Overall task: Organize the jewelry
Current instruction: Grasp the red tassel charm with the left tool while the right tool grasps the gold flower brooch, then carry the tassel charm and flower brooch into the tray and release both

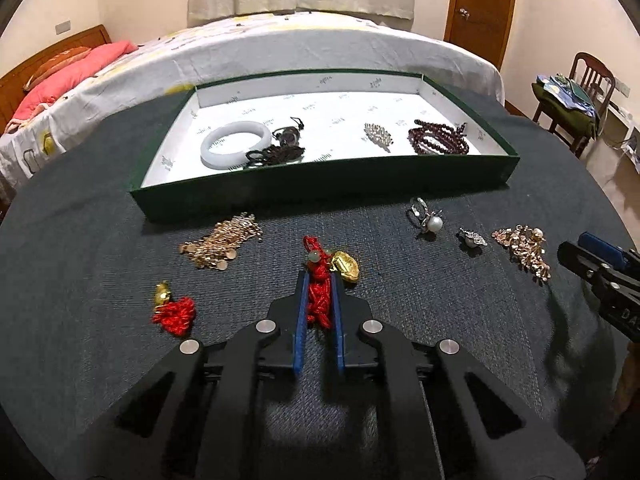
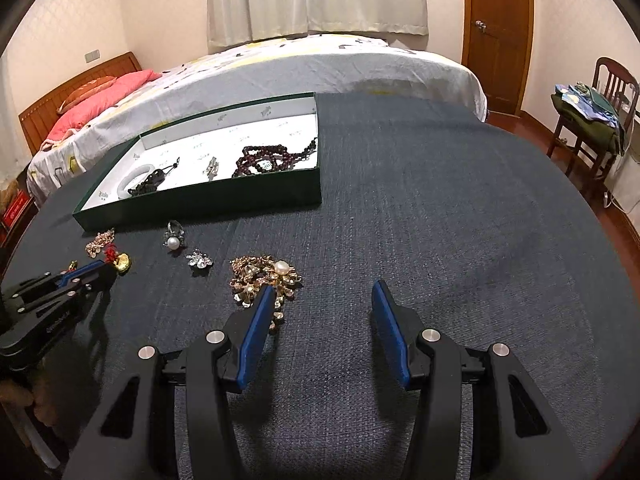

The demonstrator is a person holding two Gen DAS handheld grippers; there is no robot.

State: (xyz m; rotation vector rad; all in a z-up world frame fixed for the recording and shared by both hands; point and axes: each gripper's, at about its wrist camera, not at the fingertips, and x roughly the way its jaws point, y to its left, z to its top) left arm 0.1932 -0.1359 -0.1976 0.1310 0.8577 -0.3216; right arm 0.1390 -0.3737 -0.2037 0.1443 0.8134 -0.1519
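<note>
My left gripper is shut on the red cord of a charm with a gold ingot; it also shows in the right wrist view. The green box with a white lining holds a white bangle, a dark cord piece, a silver brooch and dark red beads. On the cloth lie a gold chain piece, a second red and gold charm, a pearl ring, a silver brooch and a gold pearl brooch. My right gripper is open, its left finger beside that brooch.
The jewelry lies on a round table under dark cloth. A bed stands behind it. A wooden chair with clothes is at the right, near a door.
</note>
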